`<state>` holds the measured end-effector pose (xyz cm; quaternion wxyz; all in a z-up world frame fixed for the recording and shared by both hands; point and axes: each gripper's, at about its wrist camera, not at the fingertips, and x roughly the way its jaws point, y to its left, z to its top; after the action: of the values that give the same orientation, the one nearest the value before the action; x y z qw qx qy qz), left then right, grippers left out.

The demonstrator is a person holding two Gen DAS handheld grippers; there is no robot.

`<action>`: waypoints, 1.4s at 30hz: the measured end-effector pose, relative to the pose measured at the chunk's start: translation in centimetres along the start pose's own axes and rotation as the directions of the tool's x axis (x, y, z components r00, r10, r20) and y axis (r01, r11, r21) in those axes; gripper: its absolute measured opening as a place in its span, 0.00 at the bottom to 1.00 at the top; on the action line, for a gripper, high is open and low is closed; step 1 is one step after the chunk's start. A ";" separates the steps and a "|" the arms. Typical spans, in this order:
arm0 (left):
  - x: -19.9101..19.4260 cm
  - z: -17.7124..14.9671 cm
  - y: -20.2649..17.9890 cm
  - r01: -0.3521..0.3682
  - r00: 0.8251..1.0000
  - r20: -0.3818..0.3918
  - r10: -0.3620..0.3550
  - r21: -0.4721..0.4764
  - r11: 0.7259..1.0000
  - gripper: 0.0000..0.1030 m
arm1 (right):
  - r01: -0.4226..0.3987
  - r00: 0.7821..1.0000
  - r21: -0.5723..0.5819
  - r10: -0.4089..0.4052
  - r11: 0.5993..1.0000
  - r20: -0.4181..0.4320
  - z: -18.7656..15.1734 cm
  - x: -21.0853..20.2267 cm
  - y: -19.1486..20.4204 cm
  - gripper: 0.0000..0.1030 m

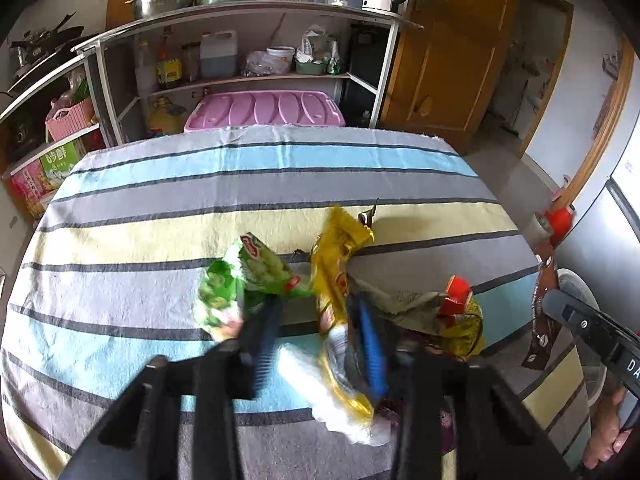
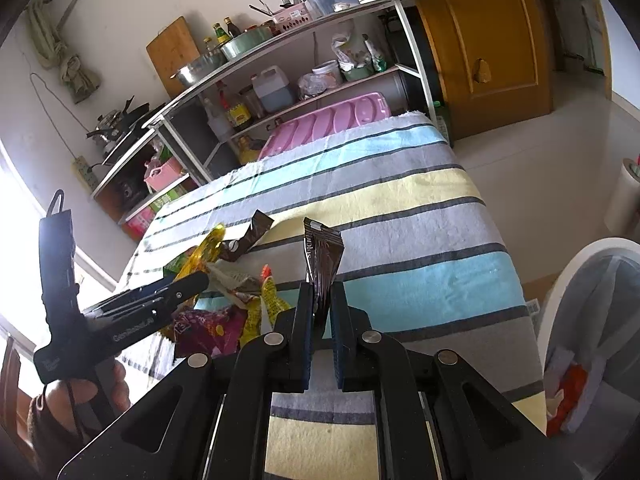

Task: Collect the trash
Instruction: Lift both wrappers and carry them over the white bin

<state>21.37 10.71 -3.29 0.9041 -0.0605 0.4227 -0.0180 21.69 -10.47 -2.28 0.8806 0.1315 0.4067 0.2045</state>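
While R gripper (image 2: pixel 320 300) pinches brown wrapper (image 2: pixel 322 256).

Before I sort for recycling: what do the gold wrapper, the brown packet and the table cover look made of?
Gold wrapper: probably metallised plastic film, glossy, creased, with bright glints. Brown packet in the right gripper: likely laminated foil or plastic; it stands stiffly with a faint sheen. Table cover: woven cloth, matte, with a frayed edge.

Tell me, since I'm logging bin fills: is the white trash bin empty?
Not empty: the white trash bin by the table already holds red and pale scraps.
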 end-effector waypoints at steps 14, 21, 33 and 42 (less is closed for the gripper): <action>-4.1 -0.6 -0.5 0.038 0.995 0.088 -0.039 0.020 0.999 0.15 | -0.013 0.999 0.016 0.013 1.000 0.032 -0.3 -1.4 -0.3 0.08; -6.6 -0.6 -3.0 0.079 0.988 0.125 -0.087 0.064 0.995 0.15 | -0.015 0.997 0.025 0.013 1.000 0.082 -0.3 -4.0 -1.0 0.08; -7.5 -1.4 -11.3 0.154 0.976 0.124 -0.180 0.195 0.969 0.15 | 0.059 0.984 0.061 -0.069 0.996 0.162 -1.4 -10.2 -4.9 0.08; -7.0 -3.0 -19.5 0.237 0.960 0.073 -0.272 0.313 0.920 0.15 | 0.156 0.963 0.149 -0.184 0.976 0.197 -2.9 -14.7 -10.3 0.08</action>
<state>14.89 -8.34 2.57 0.9154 0.0225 0.3509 -0.1961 13.49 -26.26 1.55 0.9223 0.1747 0.3339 0.0855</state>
